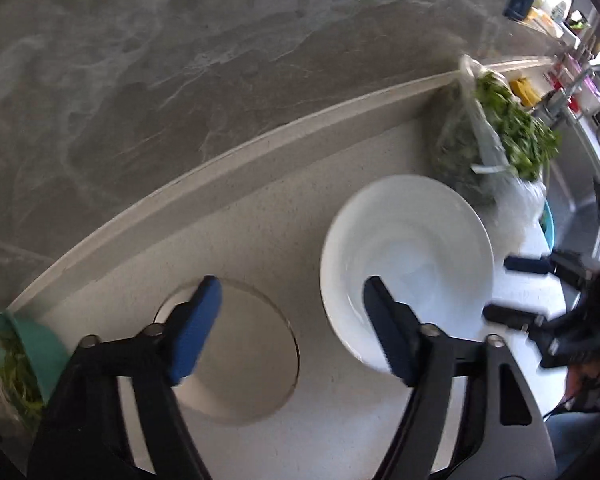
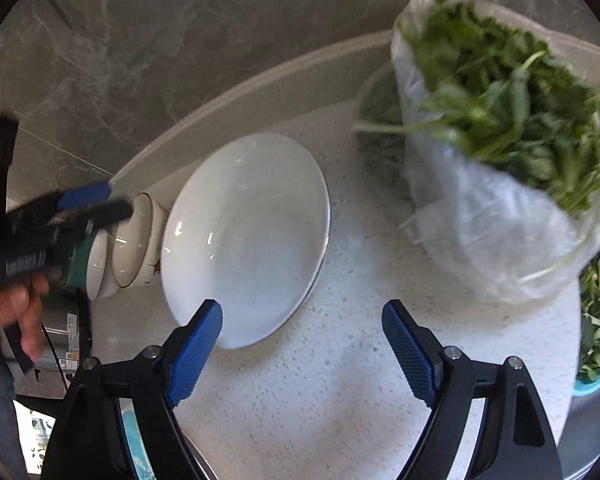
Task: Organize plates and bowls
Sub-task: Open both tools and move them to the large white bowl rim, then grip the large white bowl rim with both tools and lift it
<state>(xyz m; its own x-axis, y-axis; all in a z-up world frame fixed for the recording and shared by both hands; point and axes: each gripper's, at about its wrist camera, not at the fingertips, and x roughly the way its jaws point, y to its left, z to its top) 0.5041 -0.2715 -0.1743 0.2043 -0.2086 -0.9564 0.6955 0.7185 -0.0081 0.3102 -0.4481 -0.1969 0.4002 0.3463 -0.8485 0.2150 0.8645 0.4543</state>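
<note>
The left wrist view looks steeply down on a pale speckled countertop (image 1: 284, 184) backed by a grey marbled wall (image 1: 180, 60). The left gripper (image 1: 290, 320) hangs with its blue pads spread apart and nothing between them; one pad lies over a round recessed cover (image 1: 236, 356) in the counter, the other over the near rim of a white deep plate (image 1: 408, 256) that sits flat on the surface. Only this view shows the round cover, a teal bowl (image 1: 32, 356) of greens at the lower left edge, and, far right, a sink with a tap (image 1: 580, 84) and blurred bottles along the counter's end. The right gripper (image 1: 516, 292) enters from the right just beside the plate, its fingers parted. The right wrist view shows the same white deep plate (image 2: 248, 236), here with the right gripper (image 2: 302, 332) over its near edge, pads wide and empty. This view alone shows small cream bowls (image 2: 132, 244) lying just left of the plate, touching its rim, with the left gripper (image 2: 88, 204) in a hand (image 2: 12, 312) above them. A clear plastic bag (image 2: 480, 220) of leafy greens (image 2: 512, 112) stands right of the plate, apart from it, and a teal basket (image 2: 596, 384) of greens sits at the far right edge.
</note>
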